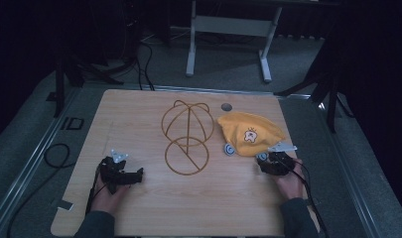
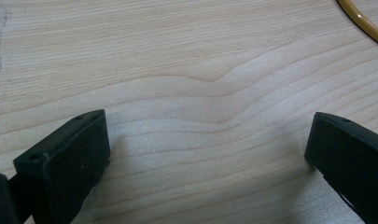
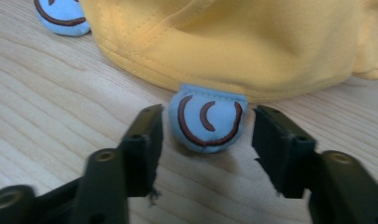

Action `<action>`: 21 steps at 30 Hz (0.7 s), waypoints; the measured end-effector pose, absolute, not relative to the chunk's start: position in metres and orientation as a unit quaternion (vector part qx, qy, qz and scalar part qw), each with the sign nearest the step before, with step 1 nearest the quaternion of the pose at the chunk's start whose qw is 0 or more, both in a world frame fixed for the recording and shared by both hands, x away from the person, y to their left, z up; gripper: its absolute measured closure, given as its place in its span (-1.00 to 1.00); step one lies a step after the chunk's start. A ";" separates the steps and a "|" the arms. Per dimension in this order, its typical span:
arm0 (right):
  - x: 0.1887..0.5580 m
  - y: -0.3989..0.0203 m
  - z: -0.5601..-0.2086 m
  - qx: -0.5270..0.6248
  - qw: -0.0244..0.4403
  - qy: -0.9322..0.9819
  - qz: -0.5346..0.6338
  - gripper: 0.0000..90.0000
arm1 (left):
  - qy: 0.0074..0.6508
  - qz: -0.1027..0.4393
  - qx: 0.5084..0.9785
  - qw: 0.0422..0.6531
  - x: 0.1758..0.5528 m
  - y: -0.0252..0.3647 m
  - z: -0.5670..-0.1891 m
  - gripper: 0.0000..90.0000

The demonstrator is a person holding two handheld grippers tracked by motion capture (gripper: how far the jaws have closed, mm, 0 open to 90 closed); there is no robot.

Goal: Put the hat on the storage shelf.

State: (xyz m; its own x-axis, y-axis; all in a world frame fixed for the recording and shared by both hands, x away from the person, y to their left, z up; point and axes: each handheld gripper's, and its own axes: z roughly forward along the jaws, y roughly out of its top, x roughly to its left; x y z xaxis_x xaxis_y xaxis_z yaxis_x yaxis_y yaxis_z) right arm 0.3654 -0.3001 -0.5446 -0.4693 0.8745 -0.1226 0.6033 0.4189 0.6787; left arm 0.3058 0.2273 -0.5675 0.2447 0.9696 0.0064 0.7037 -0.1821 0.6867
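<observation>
A yellow cap with a small cartoon patch lies on the right side of the wooden table. Two light-blue ear flaps with brown curls hang from its near edge. One ear flap lies between the jaws of my right gripper, which stands open with a thin gap on each side. The other ear flap lies further left on the wood. My left gripper rests open over bare wood at the front left, nothing between its jaws. A gold wire cap frame lies flat at the table's middle.
A round grey grommet sits in the table behind the cap. The wire frame's curve shows ahead of the left gripper. Cables lie on the floor to the left, and a white desk frame stands beyond the table.
</observation>
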 end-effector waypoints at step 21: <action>0.371 -0.267 -0.543 0.375 0.219 0.852 0.291 0.18 | 0.570 0.229 0.733 0.290 0.306 0.227 -0.568 -1.00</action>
State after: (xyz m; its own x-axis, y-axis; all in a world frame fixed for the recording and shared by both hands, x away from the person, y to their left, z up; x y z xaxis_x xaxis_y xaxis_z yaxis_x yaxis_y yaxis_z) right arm 0.3709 -0.2673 -0.5433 -0.6227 0.7671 -0.1543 0.5120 0.5487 0.6609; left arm 0.3058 0.2272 -0.5676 0.2439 0.9698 0.0056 0.7037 -0.1810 0.6870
